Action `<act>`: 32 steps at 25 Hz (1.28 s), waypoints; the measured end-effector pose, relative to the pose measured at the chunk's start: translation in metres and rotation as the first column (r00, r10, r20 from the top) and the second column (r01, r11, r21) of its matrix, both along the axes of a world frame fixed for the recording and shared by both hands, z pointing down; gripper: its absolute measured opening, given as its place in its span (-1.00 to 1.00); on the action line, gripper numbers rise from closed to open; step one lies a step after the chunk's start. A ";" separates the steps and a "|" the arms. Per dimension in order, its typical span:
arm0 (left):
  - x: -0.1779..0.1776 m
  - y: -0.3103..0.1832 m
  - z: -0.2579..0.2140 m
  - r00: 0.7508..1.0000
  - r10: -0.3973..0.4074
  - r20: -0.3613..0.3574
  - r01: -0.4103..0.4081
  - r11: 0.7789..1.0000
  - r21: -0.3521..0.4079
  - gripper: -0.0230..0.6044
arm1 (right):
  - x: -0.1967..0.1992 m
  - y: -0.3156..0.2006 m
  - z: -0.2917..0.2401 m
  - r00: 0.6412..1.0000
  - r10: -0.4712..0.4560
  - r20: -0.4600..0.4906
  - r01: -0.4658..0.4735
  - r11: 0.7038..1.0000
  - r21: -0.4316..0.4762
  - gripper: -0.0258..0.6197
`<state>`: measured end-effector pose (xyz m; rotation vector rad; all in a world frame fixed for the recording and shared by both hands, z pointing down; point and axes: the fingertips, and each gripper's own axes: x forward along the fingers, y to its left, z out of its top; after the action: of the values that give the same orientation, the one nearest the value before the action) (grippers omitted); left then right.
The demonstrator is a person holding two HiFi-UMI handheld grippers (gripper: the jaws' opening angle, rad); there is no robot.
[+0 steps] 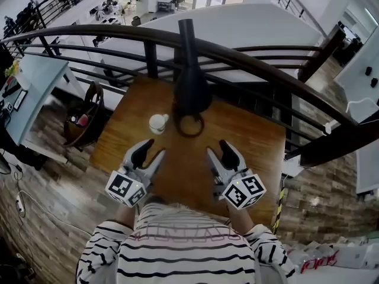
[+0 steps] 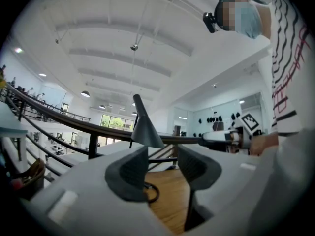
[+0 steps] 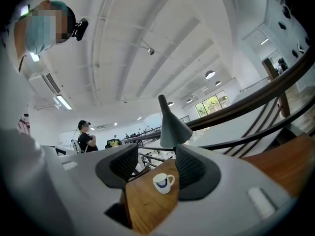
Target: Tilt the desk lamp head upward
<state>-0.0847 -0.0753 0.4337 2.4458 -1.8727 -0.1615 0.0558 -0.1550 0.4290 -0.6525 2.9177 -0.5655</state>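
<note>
A wooden table (image 1: pixel 249 141) stands against a dark railing (image 1: pixel 284 70). The black desk lamp (image 1: pixel 190 87) stands at its far middle, head facing down. The left gripper (image 1: pixel 153 150) and right gripper (image 1: pixel 217 149) hover nearer, jaws apart and empty. A small white cup (image 1: pixel 158 123) sits just left of the lamp.

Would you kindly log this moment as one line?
left gripper open, empty | right gripper open, empty | lamp head untouched, facing down | cup nearby
</note>
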 end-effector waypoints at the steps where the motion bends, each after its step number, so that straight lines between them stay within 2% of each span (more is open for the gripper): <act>1: -0.001 -0.002 0.003 1.000 -0.004 -0.001 0.004 1.000 -0.006 -0.37 | -0.001 -0.004 0.001 1.000 -0.004 -0.001 0.004 1.000 0.001 -0.22; 5: -0.002 -0.017 0.007 1.000 0.003 0.010 -0.002 1.000 -0.030 -0.37 | -0.001 -0.019 0.005 1.000 -0.003 0.006 0.003 1.000 -0.021 -0.22; 8: -0.017 -0.030 0.005 1.000 0.012 0.010 -0.012 0.999 -0.030 -0.37 | -0.010 -0.025 0.006 1.000 0.013 0.014 -0.012 0.999 -0.033 -0.22; 14: -0.038 -0.068 -0.008 0.996 0.078 0.044 -0.076 0.997 -0.027 -0.37 | -0.028 -0.047 0.007 0.998 0.065 0.023 -0.063 0.996 -0.060 -0.22; 19: -0.067 -0.089 -0.013 0.990 0.115 0.086 -0.113 0.993 -0.030 -0.37 | -0.049 -0.060 0.013 0.995 0.101 0.018 -0.099 0.992 -0.081 -0.22; 27: -0.123 -0.117 -0.013 0.982 0.129 0.137 -0.125 0.992 -0.036 -0.37 | -0.089 -0.070 0.029 0.992 0.129 0.009 -0.126 0.984 -0.127 -0.22; 32: -0.152 -0.141 -0.004 0.969 0.174 0.177 -0.165 0.984 -0.062 -0.37 | -0.117 -0.076 0.036 0.990 0.138 0.010 -0.135 0.979 -0.151 -0.22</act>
<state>-0.2370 -0.2159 0.4298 2.6527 -1.6952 0.1168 -0.0614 -0.2308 0.4650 -0.8514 2.8030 -0.7748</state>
